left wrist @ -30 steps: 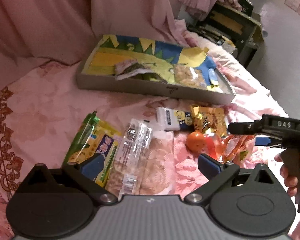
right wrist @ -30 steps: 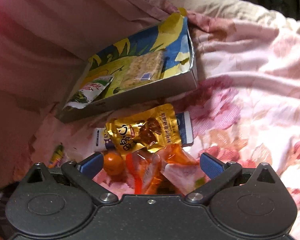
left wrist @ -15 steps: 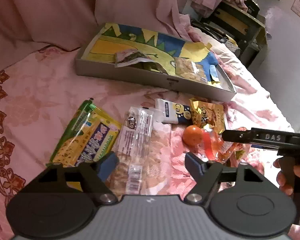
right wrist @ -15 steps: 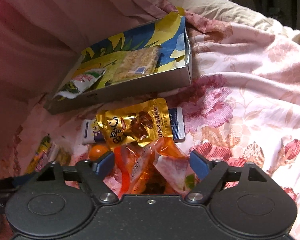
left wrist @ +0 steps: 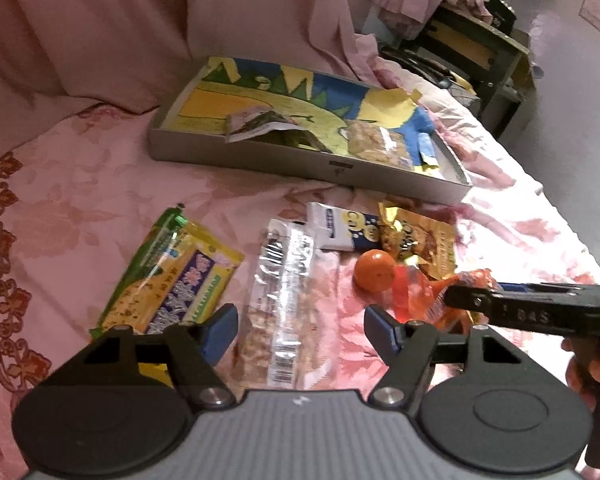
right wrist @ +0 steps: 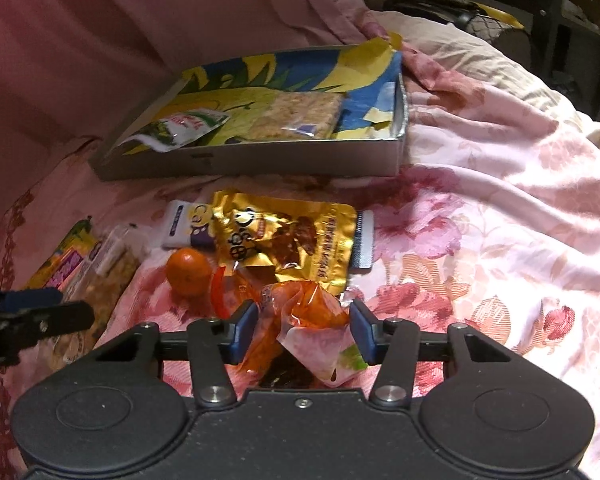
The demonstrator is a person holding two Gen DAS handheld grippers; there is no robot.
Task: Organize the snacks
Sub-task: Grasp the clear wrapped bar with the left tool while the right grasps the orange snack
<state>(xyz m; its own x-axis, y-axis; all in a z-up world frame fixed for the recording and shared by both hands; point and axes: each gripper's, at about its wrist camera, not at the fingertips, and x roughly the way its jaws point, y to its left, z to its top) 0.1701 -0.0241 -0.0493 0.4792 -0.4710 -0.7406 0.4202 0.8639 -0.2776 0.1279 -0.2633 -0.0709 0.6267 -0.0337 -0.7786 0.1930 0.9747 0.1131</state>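
Between right gripper (right wrist: 303,332) jaws, orange packet (right wrist: 300,308)

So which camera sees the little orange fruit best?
The right wrist view shows the orange fruit best: round, whole and sharp, lying beside the gold snack pouch. The left wrist view also shows the fruit, but farther off and blurrier, with an orange wrapper pressed against it.

Two low, near views, shared tangerine (left wrist: 374,276).
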